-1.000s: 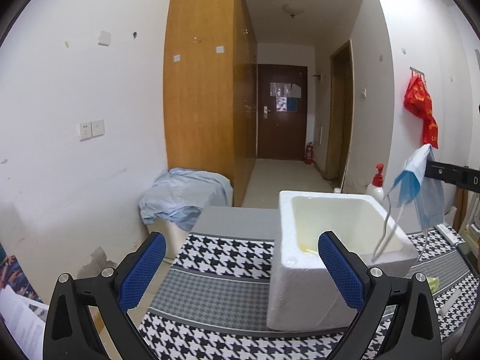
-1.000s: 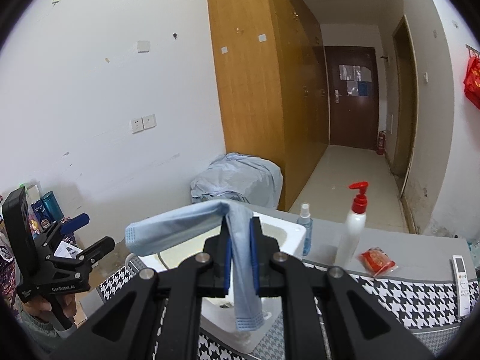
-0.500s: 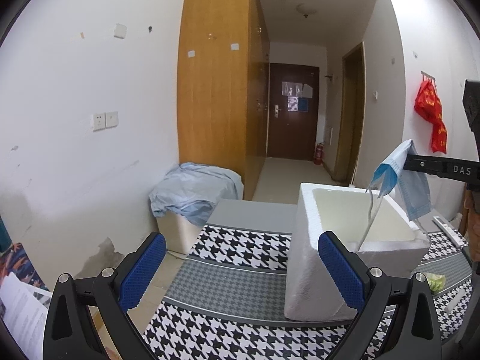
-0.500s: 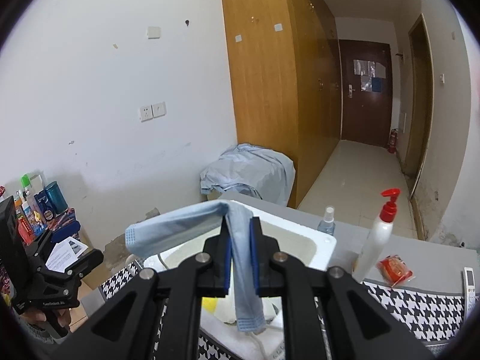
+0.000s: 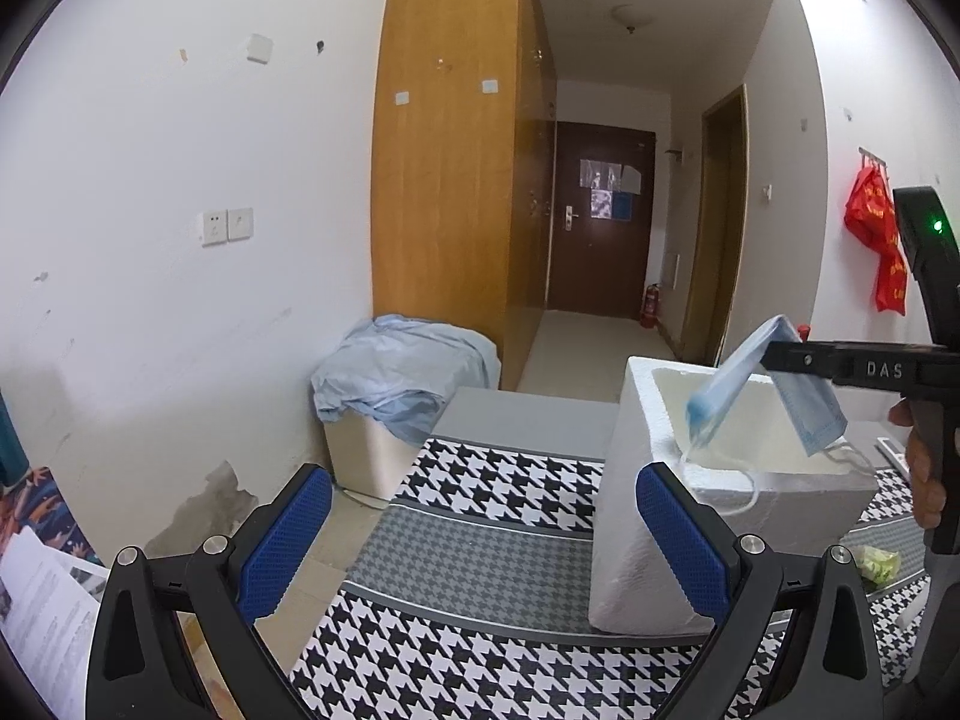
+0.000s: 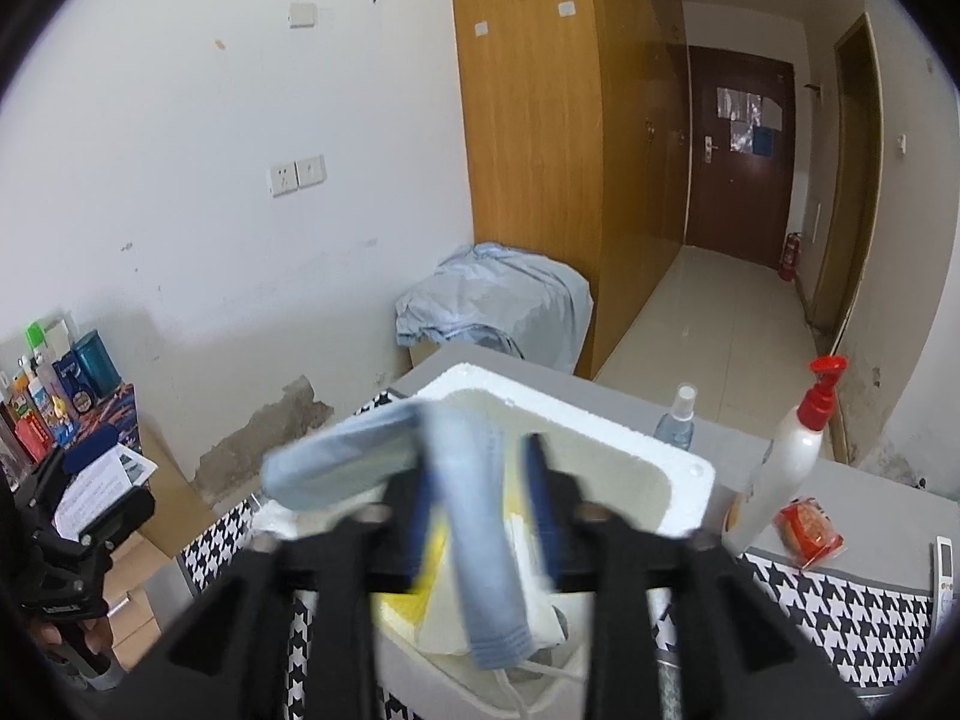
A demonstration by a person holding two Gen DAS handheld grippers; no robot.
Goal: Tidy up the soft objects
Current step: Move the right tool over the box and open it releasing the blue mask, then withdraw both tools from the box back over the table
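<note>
- The letters "DAS" are printed in white on the right gripper's (image 5: 780,354) black finger, read in the left wrist view; no other writing is legible.
- The blue mask (image 6: 480,534) hangs folded over between the right gripper's (image 6: 480,516) blue pads, above the open white foam box (image 6: 690,474).
- The jaws have just been opening: a gap shows between the pads and the mask, which drapes against the left pad while the right pad stands clear of it.
- In the left wrist view the mask (image 5: 810,408) droops from the finger's tip over the box (image 5: 630,510), its ear loops trailing on the box's rim.
- A second ago the pads were pinched tight on the mask, and the box sat lower and farther in the right view; now the gripper is over it.
- The left gripper (image 5: 480,540) stands wide with nothing between its pads, above the houndstooth cloth (image 5: 480,540), beside the box.
- A hand (image 5: 924,480) grips the right gripper's handle.
</note>
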